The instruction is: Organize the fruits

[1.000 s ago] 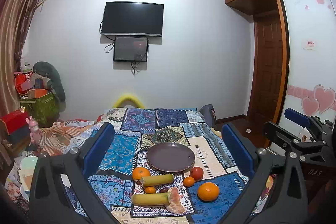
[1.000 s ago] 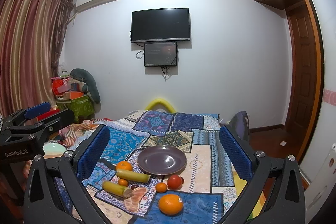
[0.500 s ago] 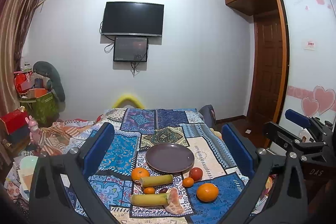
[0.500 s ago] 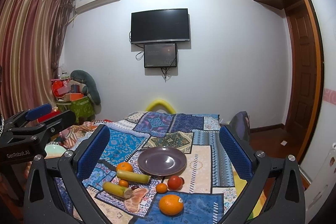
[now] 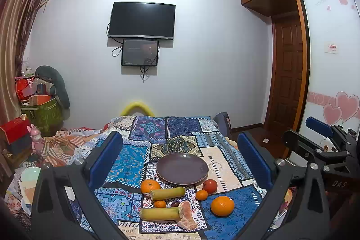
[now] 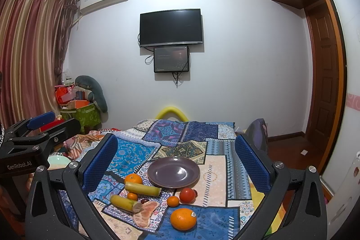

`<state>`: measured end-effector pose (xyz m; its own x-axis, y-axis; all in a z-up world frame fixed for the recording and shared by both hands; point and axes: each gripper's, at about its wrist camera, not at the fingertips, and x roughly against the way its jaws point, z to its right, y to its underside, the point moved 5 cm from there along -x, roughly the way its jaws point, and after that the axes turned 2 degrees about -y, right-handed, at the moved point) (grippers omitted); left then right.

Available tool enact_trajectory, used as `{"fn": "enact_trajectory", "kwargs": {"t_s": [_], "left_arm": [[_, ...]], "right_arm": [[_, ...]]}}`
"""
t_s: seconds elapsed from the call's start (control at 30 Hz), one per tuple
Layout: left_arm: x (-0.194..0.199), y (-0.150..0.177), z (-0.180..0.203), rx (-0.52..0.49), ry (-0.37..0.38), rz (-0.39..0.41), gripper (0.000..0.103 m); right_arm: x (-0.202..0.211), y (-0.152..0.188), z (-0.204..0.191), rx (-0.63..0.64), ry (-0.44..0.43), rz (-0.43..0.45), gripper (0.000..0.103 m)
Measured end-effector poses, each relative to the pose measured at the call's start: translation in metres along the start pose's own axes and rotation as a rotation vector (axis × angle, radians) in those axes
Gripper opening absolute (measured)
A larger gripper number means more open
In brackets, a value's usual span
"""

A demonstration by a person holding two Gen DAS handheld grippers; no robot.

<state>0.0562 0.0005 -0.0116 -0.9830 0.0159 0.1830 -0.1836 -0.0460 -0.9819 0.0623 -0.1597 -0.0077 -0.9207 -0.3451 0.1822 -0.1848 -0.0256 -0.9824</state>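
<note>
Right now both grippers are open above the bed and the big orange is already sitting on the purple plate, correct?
Not quite. The big orange lies on the patchwork cloth, not on the purple plate, which the right wrist view shows bare. Left gripper and right gripper are open.

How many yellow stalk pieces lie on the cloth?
2. One stalk lies just before the plate; the other stalk lies nearer, touching the peeled segment. None seems hidden.
</note>
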Motion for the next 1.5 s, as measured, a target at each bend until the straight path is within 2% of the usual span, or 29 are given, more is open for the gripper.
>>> {"fn": "enact_trajectory", "kwargs": {"t_s": [0.97,1.07,1.17,1.23,1.4,1.5], "left_arm": [[-0.005,0.003,-0.005,0.01,-0.005,-0.019,0.103],[-0.012,0.006,-0.009,0.018,-0.011,-0.043,0.103],[-0.022,0.013,-0.016,0.028,-0.027,-0.076,0.103],[-0.033,0.021,-0.023,0.034,-0.035,-0.113,0.103],[-0.059,0.043,-0.04,0.037,-0.035,-0.216,0.103],[-0.076,0.058,-0.051,0.007,-0.049,-0.269,0.103]], "right_arm": [[-0.002,0.002,0.004,-0.009,0.005,-0.015,0.103],[-0.006,0.004,0.004,-0.008,0.002,-0.029,0.103],[-0.014,0.011,0.007,-0.009,0.035,-0.05,0.103],[-0.026,0.021,0.012,-0.01,0.052,-0.092,0.103],[-0.049,0.048,0.021,-0.04,0.025,-0.196,0.103],[-0.059,0.062,0.028,-0.026,0.044,-0.247,0.103]]}}
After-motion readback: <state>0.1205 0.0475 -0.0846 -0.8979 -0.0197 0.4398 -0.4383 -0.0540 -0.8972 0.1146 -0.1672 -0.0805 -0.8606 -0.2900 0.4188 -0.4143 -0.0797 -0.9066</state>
